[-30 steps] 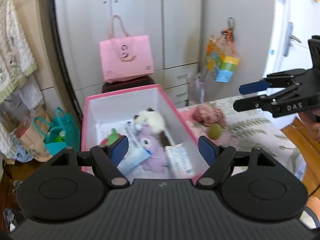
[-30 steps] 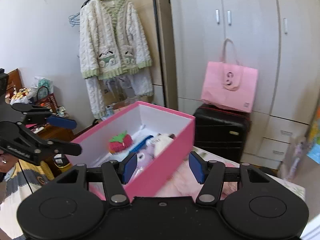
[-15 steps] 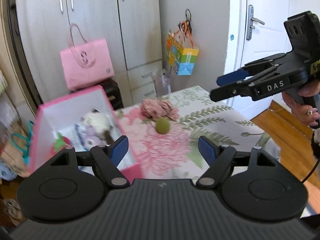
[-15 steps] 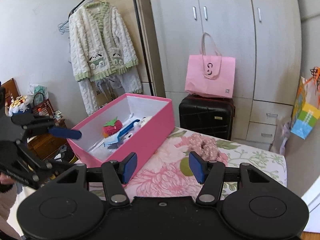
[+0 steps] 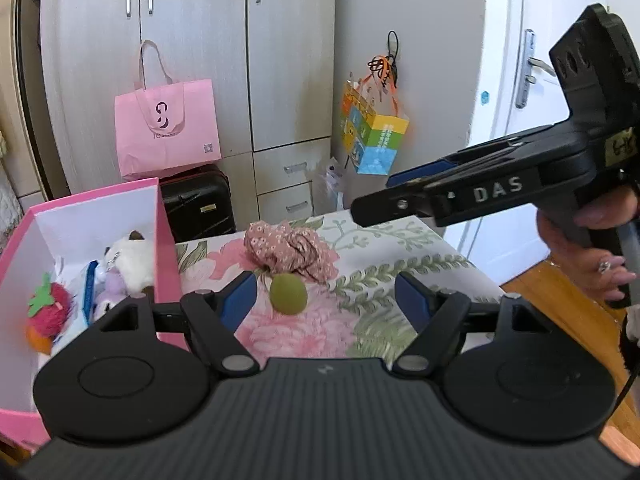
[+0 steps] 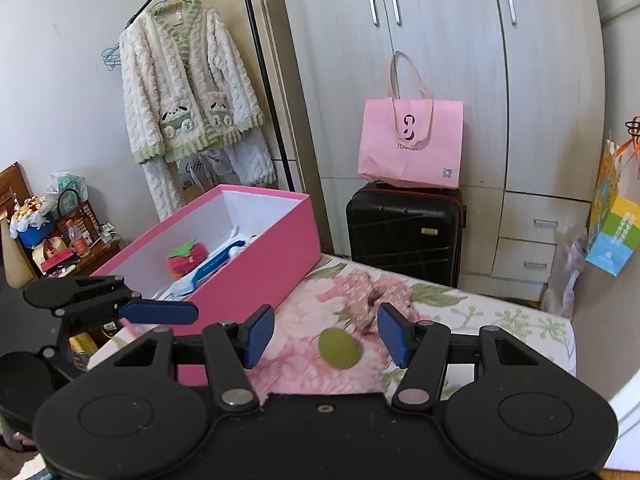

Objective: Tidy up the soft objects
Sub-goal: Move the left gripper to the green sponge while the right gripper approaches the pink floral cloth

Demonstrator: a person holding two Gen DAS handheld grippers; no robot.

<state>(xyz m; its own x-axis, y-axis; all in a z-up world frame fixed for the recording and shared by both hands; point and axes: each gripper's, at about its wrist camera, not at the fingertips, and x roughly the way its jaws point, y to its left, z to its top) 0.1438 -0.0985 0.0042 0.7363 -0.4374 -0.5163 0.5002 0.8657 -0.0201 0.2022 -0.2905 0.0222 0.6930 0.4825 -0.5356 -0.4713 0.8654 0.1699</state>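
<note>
The green soft ball [image 5: 288, 293] lies on the flowered table [image 5: 400, 272], close behind your left hand-held gripper's blue pads and a little toward the left one, with the pink floral scrunchie [image 5: 290, 250] bunched just beyond it, the two touching or nearly so. To their left, the pink box [image 5: 164, 240] stands along the table's left edge, open at the top, and in it you can see a red strawberry plush [image 5: 50, 314], a white plush toy [image 5: 130, 260] and a blue-and-white packet [image 5: 89, 288] lying between them. Your left hand-held gripper [image 5: 326, 300] hovers over the near part of the table; its jaws stand about halfway apart and are closing slightly, and nothing is pressed between the pads, the ball lying past their tips. Your right hand-held gripper [image 6: 326, 334] has its jaws at a similar half-open spread and grips nothing; from its own camera the ball shows low between the pads, blurred, on the cloth below. In the left view the right tool reaches in from the right edge above the table, your hand [image 5: 584, 248] wrapped round its handle. Behind the table's far edge stand a black suitcase [image 6: 404, 232] with a pink tote bag [image 6: 412, 144] on top, against the pale wardrobe [image 6: 440, 40].
</note>
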